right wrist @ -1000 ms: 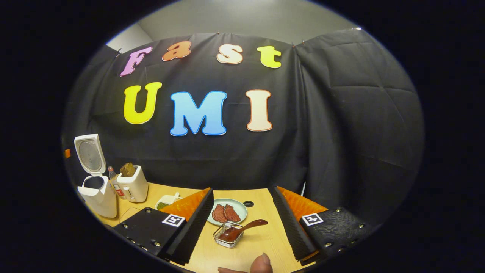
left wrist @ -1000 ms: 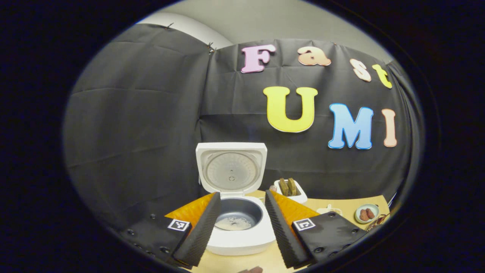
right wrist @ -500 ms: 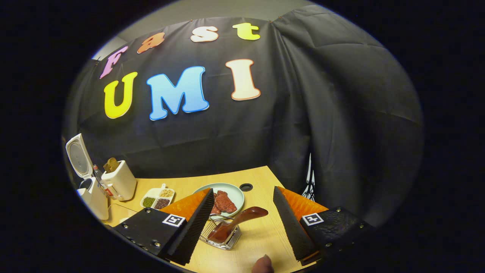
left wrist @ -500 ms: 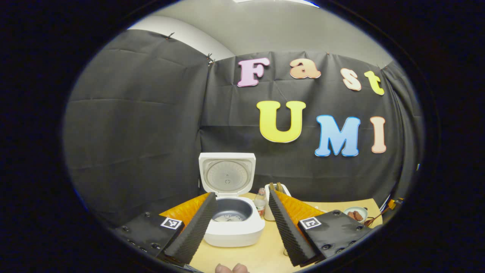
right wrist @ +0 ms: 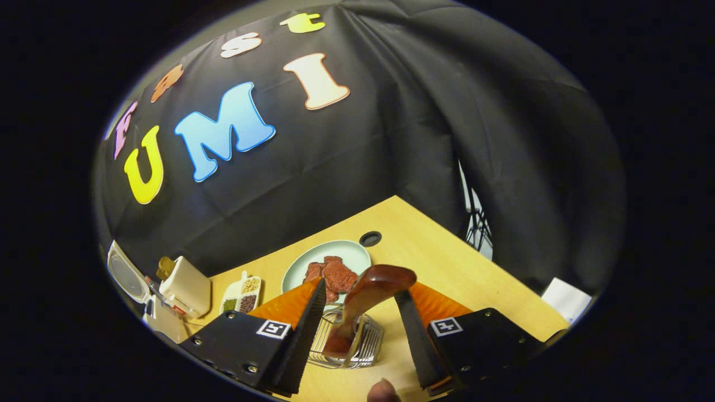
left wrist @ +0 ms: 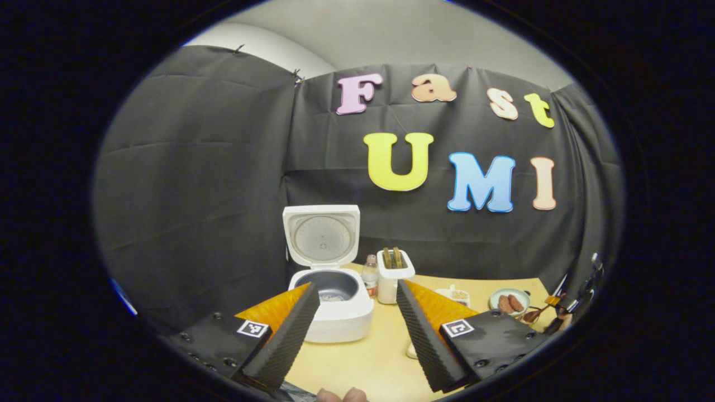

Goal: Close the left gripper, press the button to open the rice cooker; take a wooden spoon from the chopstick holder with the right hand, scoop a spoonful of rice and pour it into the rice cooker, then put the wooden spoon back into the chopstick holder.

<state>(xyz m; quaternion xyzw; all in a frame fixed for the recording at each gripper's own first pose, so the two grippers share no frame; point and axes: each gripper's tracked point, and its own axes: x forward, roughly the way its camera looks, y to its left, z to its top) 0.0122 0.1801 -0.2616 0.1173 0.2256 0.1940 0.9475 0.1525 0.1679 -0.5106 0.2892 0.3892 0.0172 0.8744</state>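
Observation:
In the left gripper view the white rice cooker (left wrist: 335, 318) stands with its lid (left wrist: 321, 234) up, and a little rice lies in the dark pot (left wrist: 333, 286). My left gripper (left wrist: 354, 312) hangs open in front of it, apart from it. In the right gripper view a brown wooden spoon (right wrist: 366, 298) leans in a wire basket holder (right wrist: 352, 349). My right gripper (right wrist: 360, 290) is open, and the spoon's handle rises between its fingers, close to the right fingertip. The cooker (right wrist: 139, 293) sits at that view's far left.
A white toaster (left wrist: 394, 271) and a small bottle (left wrist: 369, 273) stand right of the cooker. A divided dish of grains (right wrist: 241, 294) and a pale plate (right wrist: 299, 271) with meat lie on the wooden table (right wrist: 441, 257). A thumb (right wrist: 382, 391) shows below.
My left gripper has drawn back from the cooker. My right gripper has tilted down and moved onto the holder, so the spoon's handle now stands between its fingers.

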